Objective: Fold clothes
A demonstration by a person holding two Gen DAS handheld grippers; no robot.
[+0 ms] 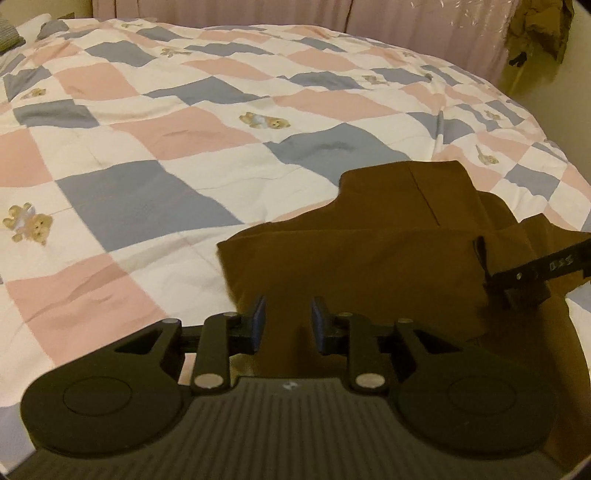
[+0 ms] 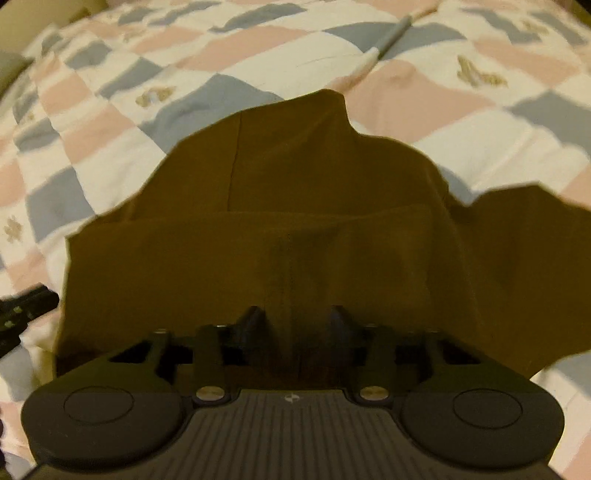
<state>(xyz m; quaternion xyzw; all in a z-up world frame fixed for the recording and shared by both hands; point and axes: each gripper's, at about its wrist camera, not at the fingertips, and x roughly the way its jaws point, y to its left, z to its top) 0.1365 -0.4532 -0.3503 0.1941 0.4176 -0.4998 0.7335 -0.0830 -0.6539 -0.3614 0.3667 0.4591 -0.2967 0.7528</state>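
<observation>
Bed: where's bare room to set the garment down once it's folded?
Widest free patch: the checked quilt left of and beyond the brown garment, up to the curtain. A narrower strip lies past its far right edge. Crowded near the front edge: the left gripper and right gripper, both open, hover over the cloth.

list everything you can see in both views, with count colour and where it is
brown garment: one, brown, partly folded on the quilt, near edge under both tools
quilt: one, white, pink and grey-blue checks with teddy bears, covering the bed
curtain: one, pale pink, behind the bed
hanging cloth item: one, olive, top right by the wall
striped object: one, grey, far left edge of the bed, mostly cut off
left tool: one, black with blue pads, jaws apart over the garment's near left edge
right tool: one, black, jaws apart over the garment's near middle
</observation>
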